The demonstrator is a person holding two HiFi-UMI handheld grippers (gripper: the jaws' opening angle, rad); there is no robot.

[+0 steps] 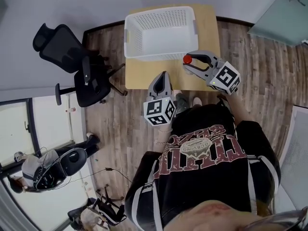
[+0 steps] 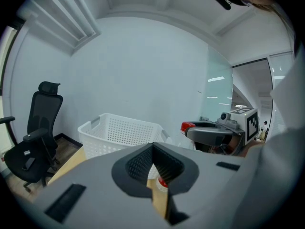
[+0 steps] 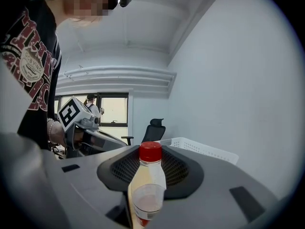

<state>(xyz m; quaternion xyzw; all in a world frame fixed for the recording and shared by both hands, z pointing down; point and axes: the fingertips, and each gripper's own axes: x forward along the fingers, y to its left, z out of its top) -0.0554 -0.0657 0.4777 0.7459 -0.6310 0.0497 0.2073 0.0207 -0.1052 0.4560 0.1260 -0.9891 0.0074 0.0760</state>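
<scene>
Two tools: my right tool (image 3: 151, 168) grips a red-capped bottle (image 3: 147, 194); my left tool (image 2: 153, 162) is closed, empty, near the basket (image 2: 119, 130).

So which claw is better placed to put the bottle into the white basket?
Probably the right. The right claw is shut on the red-capped bottle beside the white basket; the left claw is shut, holding nothing.

Smooth plastic bottle (image 3: 147, 185), matt wooden table (image 1: 144, 76)
</scene>
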